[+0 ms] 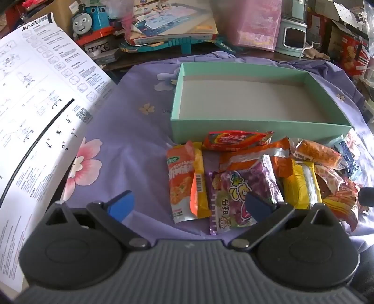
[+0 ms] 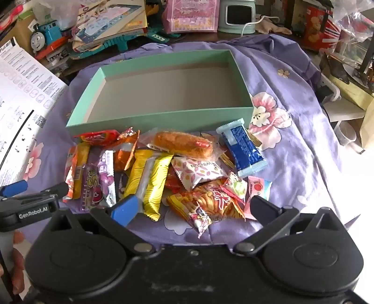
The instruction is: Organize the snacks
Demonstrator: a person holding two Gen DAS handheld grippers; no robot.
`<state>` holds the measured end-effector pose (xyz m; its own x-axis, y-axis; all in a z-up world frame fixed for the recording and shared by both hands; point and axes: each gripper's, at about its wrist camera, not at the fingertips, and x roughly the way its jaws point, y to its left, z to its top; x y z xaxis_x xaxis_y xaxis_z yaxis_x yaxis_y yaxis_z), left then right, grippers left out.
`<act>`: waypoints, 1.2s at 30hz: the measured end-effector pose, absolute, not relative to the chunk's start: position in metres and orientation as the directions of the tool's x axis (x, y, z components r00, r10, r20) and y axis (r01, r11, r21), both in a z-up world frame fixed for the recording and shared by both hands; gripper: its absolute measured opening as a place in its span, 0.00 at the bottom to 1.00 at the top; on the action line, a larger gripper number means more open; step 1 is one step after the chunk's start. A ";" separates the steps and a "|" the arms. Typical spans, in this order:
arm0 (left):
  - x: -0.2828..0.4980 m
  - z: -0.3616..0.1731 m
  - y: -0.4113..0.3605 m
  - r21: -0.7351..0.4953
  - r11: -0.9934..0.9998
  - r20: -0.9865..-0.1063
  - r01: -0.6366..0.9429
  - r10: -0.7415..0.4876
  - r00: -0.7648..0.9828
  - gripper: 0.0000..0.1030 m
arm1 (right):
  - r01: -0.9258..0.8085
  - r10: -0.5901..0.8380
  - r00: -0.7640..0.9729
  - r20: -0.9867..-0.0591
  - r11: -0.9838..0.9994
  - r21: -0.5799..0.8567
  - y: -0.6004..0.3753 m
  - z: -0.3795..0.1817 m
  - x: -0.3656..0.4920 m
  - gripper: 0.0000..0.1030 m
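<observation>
An empty mint-green box (image 1: 257, 129) (image 2: 154, 120) sits on the purple floral cloth. In front of it lies a heap of snack packets: an orange packet (image 1: 184, 184), a purple packet (image 1: 236, 198) (image 2: 98, 184), a yellow packet (image 1: 301, 184) (image 2: 149, 180), a red packet (image 1: 236, 139), a bread roll in clear wrap (image 2: 182, 141), a blue packet (image 2: 243, 147). My left gripper (image 1: 189, 207) is open and empty, just before the orange and purple packets. My right gripper (image 2: 194, 208) is open and empty over the near edge of the heap.
A large instruction sheet (image 1: 35, 105) covers the left side. Behind the box stand a toy train (image 1: 91, 18), game boxes (image 1: 173, 21), a pink bag (image 1: 259, 25) and a pale green appliance (image 1: 292, 35). More clutter stands at the right (image 2: 346, 70).
</observation>
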<state>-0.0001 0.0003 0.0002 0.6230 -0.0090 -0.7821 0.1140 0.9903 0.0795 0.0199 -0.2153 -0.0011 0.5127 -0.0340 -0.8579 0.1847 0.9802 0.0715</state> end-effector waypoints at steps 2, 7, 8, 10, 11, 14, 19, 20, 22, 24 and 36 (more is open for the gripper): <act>-0.001 0.001 0.000 0.075 0.990 -0.781 0.117 -0.015 0.624 1.00 | 0.178 -0.036 0.519 -0.854 0.982 0.067 -0.213 0.000 0.018 1.00; -0.004 0.003 -0.002 0.073 0.989 -0.779 0.130 -0.025 0.627 1.00 | 0.190 -0.031 0.506 -0.862 0.979 0.077 -0.217 0.000 0.016 1.00; -0.005 0.003 -0.003 0.074 0.988 -0.778 0.132 -0.026 0.628 1.00 | 0.190 -0.031 0.507 -0.861 0.979 0.077 -0.217 0.000 0.016 1.00; -0.002 0.004 -0.003 0.070 0.987 -0.783 0.145 -0.036 0.621 1.00 | 0.193 -0.031 0.508 -0.861 0.978 0.078 -0.218 0.001 0.014 1.00; -0.003 0.004 -0.003 0.069 0.987 -0.784 0.147 -0.037 0.620 1.00 | 0.194 -0.030 0.507 -0.861 0.978 0.080 -0.218 0.001 0.013 1.00; -0.003 0.005 -0.002 0.064 0.986 -0.787 0.152 -0.043 0.615 1.00 | 0.198 -0.031 0.498 -0.866 0.977 0.079 -0.218 0.000 0.017 1.00; -0.003 0.005 -0.001 0.064 0.986 -0.784 0.153 -0.045 0.620 1.00 | 0.203 -0.033 0.501 -0.865 0.976 0.080 -0.219 0.000 0.017 1.00; -0.003 0.005 -0.001 0.063 0.986 -0.783 0.152 -0.045 0.620 1.00 | 0.206 -0.034 0.501 -0.865 0.975 0.081 -0.219 0.000 0.017 1.00; -0.004 0.005 -0.001 0.063 0.987 -0.782 0.150 -0.044 0.622 1.00 | 0.213 -0.037 0.502 -0.864 0.974 0.083 -0.220 0.000 0.016 1.00; -0.004 0.005 -0.001 0.063 0.987 -0.781 0.150 -0.045 0.623 1.00 | 0.216 -0.037 0.501 -0.865 0.973 0.084 -0.220 0.000 0.015 1.00; -0.006 0.005 -0.002 0.067 0.986 -0.779 0.152 -0.044 0.625 1.00 | 0.220 -0.039 0.498 -0.866 0.972 0.082 -0.219 -0.001 0.014 1.00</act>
